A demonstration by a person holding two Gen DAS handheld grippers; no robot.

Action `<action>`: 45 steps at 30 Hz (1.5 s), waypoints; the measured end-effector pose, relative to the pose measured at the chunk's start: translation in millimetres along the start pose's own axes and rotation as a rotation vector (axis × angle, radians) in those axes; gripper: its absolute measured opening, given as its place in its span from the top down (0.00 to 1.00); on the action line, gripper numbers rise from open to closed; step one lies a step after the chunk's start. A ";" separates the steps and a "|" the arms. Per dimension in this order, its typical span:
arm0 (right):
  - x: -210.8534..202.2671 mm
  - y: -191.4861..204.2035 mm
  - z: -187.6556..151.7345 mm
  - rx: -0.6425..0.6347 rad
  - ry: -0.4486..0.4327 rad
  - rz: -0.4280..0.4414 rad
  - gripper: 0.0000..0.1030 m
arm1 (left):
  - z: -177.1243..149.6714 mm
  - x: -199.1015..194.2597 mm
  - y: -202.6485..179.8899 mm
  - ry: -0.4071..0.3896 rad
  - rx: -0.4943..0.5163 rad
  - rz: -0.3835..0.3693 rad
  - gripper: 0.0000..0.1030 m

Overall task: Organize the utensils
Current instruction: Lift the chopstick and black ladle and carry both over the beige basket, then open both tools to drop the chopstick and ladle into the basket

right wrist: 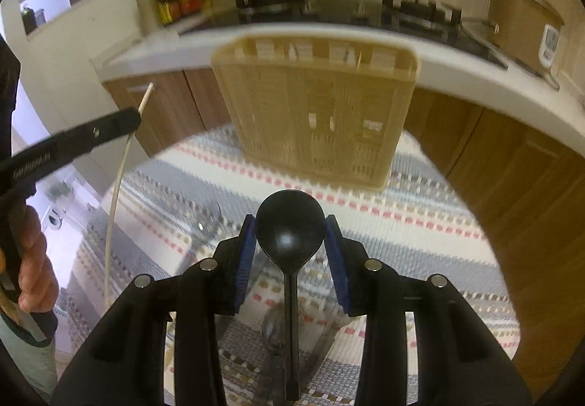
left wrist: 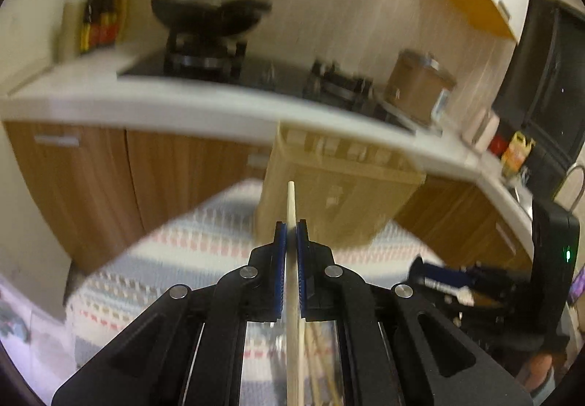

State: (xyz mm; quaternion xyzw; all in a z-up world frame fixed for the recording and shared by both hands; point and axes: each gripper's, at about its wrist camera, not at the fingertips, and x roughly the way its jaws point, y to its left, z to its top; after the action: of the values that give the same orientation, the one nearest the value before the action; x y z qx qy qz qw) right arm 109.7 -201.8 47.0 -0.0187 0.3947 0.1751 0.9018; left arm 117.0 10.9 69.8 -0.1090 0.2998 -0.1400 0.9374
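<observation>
While the left tongs (left wrist: 291, 228) clench a pale chopstick (left wrist: 291, 201) pointing to 12 o'clock, the right tongs (right wrist: 290, 228), half spread, grasp a black spoon (right wrist: 290, 234) by its bowl.

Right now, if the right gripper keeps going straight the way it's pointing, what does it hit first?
Most likely the beige slotted utensil basket, which stands straight ahead of the right gripper and the black spoon it holds. Depth is unclear, so the striped cloth in front of it could come first.

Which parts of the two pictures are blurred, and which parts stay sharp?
Left wrist view: the left gripper and its chopstick are sharp; the beige basket and the wok are smeared. Right wrist view: the right gripper and black spoon are sharp; the basket is blurred.
</observation>
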 end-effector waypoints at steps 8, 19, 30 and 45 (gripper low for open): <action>-36.8 -5.7 27.0 0.013 -0.139 0.046 0.66 | 46.9 -21.7 -21.3 -0.193 0.016 -0.039 0.97; -78.3 -41.5 91.6 0.049 -0.482 0.053 0.66 | 110.1 -12.9 -34.5 -0.418 0.033 -0.127 0.97; -7.7 -74.0 138.8 0.106 -0.581 -0.085 0.66 | 135.5 44.1 -43.4 -0.550 0.066 -0.042 0.97; 30.3 -77.0 112.6 0.077 -0.556 -0.081 0.65 | 97.7 91.9 -19.7 -0.484 0.021 0.071 0.96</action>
State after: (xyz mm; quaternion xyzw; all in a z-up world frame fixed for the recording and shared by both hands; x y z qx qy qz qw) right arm 233.6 -245.5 94.7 0.0483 0.1375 0.1222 0.9817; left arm 242.8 -26.0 104.5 -0.1189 0.0684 -0.0800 0.9873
